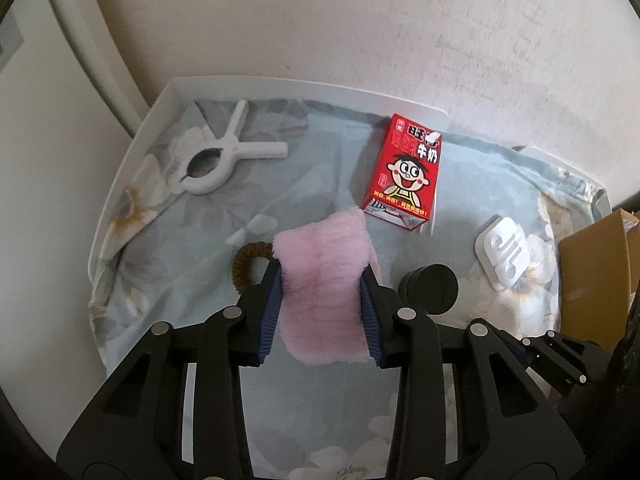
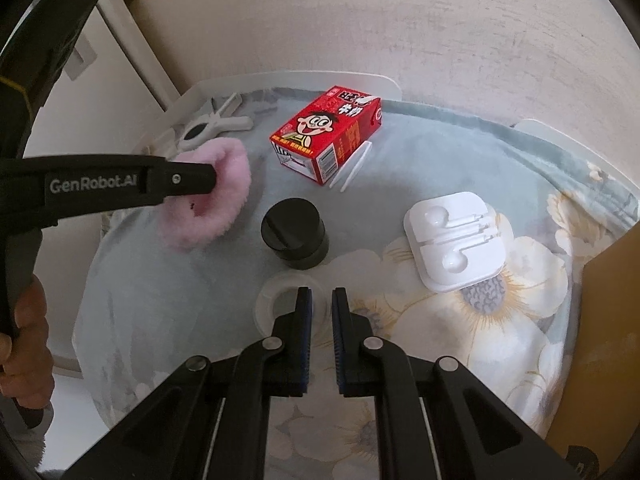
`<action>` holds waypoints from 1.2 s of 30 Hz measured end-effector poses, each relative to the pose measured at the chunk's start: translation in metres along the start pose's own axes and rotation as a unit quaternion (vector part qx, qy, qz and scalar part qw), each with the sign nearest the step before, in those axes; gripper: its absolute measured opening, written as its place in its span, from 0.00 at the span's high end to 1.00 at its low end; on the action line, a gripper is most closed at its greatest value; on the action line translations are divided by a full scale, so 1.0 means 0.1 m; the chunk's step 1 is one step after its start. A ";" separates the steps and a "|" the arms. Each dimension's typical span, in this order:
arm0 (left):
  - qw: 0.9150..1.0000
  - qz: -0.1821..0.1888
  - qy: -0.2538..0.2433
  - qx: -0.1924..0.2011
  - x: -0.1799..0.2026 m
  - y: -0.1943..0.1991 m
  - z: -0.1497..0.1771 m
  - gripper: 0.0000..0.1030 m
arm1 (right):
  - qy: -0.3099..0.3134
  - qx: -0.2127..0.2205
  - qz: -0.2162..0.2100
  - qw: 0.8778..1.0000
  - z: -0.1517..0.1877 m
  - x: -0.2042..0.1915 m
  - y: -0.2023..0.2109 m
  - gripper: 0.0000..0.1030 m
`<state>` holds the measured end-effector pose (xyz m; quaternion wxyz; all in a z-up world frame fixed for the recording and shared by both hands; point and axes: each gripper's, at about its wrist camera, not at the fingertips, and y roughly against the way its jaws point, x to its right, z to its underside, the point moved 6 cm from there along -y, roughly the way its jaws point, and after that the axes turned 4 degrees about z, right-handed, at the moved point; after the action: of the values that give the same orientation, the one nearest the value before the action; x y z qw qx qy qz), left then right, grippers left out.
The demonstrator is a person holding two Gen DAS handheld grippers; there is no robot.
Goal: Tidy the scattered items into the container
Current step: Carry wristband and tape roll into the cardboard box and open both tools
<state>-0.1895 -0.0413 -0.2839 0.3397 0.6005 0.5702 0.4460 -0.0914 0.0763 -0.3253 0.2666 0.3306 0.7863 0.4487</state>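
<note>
My left gripper (image 1: pixel 322 276) is shut on a fluffy pink scrunchie (image 1: pixel 324 264) and holds it above the floral cloth; the scrunchie also shows in the right wrist view (image 2: pixel 216 196). A brown hair tie (image 1: pixel 250 262) lies just left of it. My right gripper (image 2: pixel 322 300) is nearly closed and empty, over a clear tape roll (image 2: pixel 280 300). A black cap (image 2: pixel 294 232), a red milk carton (image 2: pixel 326 132), a white earphone case (image 2: pixel 456 236) and a white clamp (image 1: pixel 220 156) lie on the cloth. A brown cardboard box (image 1: pixel 596 276) stands at the right edge.
The cloth covers a white tray table (image 1: pixel 304 88) with a raised rim, set against a wall. A straw (image 2: pixel 352 168) lies beside the carton. The box wall also shows in the right wrist view (image 2: pixel 608 320).
</note>
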 end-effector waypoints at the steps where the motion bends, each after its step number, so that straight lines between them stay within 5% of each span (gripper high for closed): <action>1: 1.000 0.001 0.002 0.003 0.00 0.04 0.00 0.68 | -0.001 0.002 0.000 1.000 0.00 -0.02 0.01 0.91; 7: 1.000 0.008 0.009 0.017 0.00 0.15 -0.03 0.68 | -0.005 0.011 0.000 1.000 -0.01 -0.10 0.12 0.91; 21: 0.995 0.041 0.041 0.083 -0.51 1.16 -0.16 0.68 | -0.041 0.075 -0.013 0.996 -0.17 -0.01 0.95 0.91; 36: 0.983 0.119 -0.059 0.128 0.63 1.61 -0.40 0.68 | -0.111 0.156 0.050 0.980 0.00 0.67 2.02 0.91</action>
<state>-0.1680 -0.0024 -0.1122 0.2374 0.7279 0.5262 0.3700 -0.0775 0.2036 -0.1553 0.2745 0.4550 0.7946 0.2936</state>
